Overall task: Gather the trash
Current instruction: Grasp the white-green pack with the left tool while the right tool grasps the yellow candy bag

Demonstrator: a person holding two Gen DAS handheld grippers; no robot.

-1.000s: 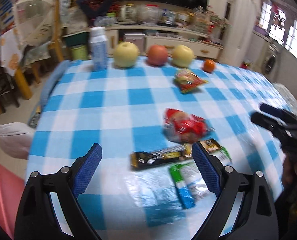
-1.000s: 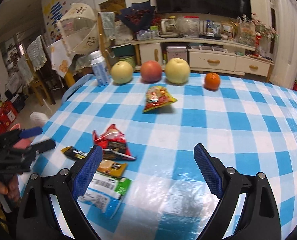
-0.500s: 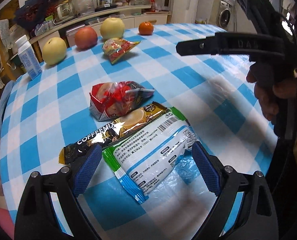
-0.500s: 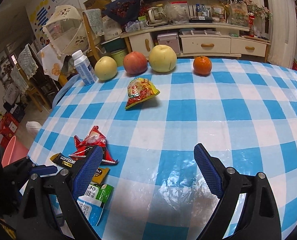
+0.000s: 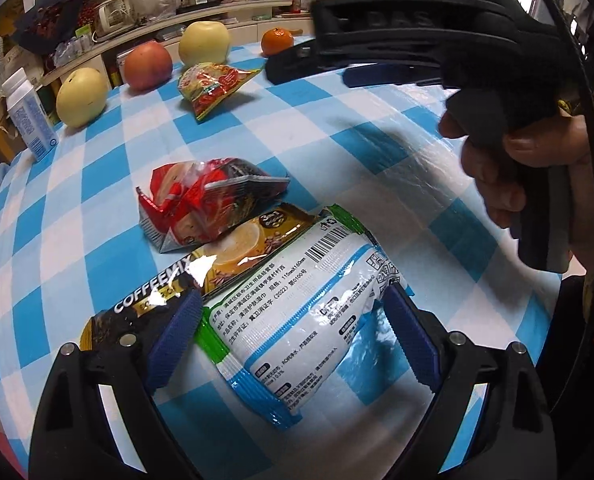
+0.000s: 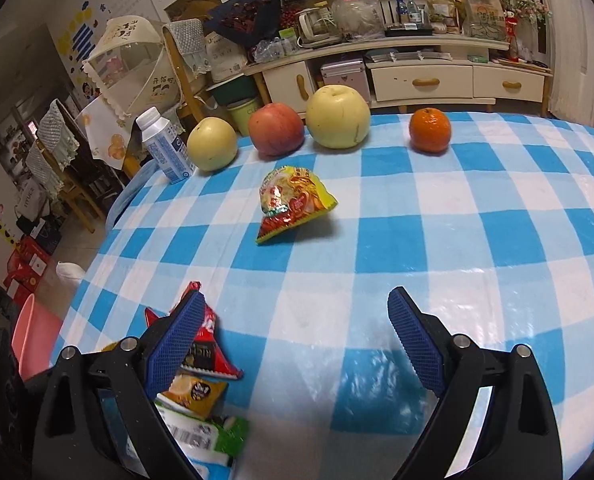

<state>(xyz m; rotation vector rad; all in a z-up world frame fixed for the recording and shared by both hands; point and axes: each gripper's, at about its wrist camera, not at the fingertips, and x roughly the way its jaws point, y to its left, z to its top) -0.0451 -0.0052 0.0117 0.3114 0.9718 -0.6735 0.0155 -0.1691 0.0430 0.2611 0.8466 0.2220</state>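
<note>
Lowered since a second ago, the left gripper now straddles the white wet-wipe packet beside the Coffeemix sachet, jaws wide; right gripper hangs open, empty

Apple, two pears — orange, milk carton

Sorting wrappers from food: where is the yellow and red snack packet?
In the right wrist view the yellow and red snack packet lies mid-table on the blue checked tablecloth, just in front of the red apple.
</note>
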